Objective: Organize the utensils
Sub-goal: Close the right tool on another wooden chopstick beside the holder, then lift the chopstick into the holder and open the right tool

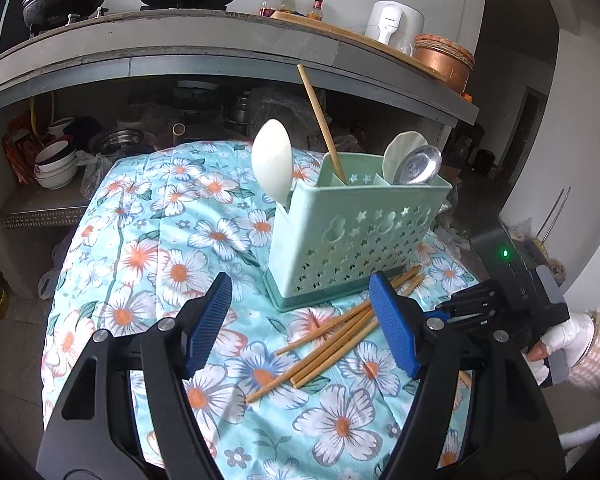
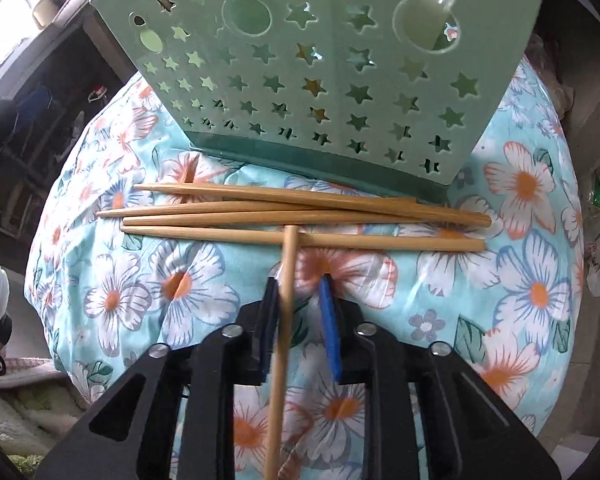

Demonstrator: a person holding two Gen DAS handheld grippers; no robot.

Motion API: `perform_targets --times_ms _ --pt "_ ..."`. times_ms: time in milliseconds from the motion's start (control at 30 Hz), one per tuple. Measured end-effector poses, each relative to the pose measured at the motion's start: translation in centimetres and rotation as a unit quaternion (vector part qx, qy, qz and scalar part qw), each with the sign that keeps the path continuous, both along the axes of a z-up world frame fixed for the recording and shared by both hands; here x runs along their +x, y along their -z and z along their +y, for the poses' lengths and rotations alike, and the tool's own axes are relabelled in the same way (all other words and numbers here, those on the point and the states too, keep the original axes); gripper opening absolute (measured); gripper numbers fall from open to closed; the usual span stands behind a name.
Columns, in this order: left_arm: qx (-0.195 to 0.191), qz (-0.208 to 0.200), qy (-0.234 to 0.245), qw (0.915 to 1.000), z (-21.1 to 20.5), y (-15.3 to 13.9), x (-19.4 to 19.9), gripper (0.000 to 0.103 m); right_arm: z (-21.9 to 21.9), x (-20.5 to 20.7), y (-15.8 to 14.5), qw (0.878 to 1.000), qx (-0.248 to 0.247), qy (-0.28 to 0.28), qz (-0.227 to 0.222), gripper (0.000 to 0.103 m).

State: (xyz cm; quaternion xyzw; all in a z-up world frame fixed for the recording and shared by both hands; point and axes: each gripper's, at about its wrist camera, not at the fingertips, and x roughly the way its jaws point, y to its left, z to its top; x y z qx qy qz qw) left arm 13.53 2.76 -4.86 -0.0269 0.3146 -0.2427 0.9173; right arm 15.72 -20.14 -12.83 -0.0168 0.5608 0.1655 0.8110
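In front of the green caddy [image 2: 320, 80] on the floral surface [image 2: 520, 280], four chopsticks [image 2: 300, 216] lie loose, near its base. The right tool [image 2: 300, 284] is clenched on one chopstick [image 2: 284, 300]; the left tool [image 1: 300, 320] stands released, empty. Advice: keep this stick upright and seat it beside the one already in the caddy.

A soft quilt [image 1: 148, 248] with blue, white and orange flowers is covering the top and holding everything. A green holder [image 1: 352, 240] full of star holes is standing on it. Wooden chopsticks [image 1: 332, 336] are lying loose on the quilt, just in front of the holder, some lying across each other.
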Motion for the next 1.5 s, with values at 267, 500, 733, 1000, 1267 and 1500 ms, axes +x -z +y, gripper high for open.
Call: perform_targets --times_ms 267,500,733,1000,1267,1500 --pt "0.004 0.018 0.009 0.9998 -0.6 1.1 -1.0 0.068 -1.9 -1.2 -7.3 0.996 0.036 0.025 -0.083 0.007" --pt "0.003 0.019 0.012 0.9997 -1.1 1.1 -1.1 0.068 -3.6 -0.9 -18.9 0.964 0.094 0.044 -0.247 0.007" --pt "0.008 0.025 0.011 0.9996 -1.3 1.5 -1.1 0.068 -4.6 2.1 -27.7 0.906 0.185 0.062 -0.377 0.007" --pt "0.008 0.036 -0.008 0.9993 -0.2 2.1 -0.3 0.068 -2.0 8.4 -26.4 0.882 0.190 0.112 -0.417 0.007" --pt "0.003 0.052 -0.028 0.9983 1.3 2.9 0.8 0.068 1.3 11.4 -22.5 0.894 0.100 0.117 -0.422 0.007" --pt "0.000 0.055 -0.025 0.9982 1.4 3.2 1.1 0.068 2.2 11.8 -20.9 0.899 0.060 0.112 -0.419 0.007"
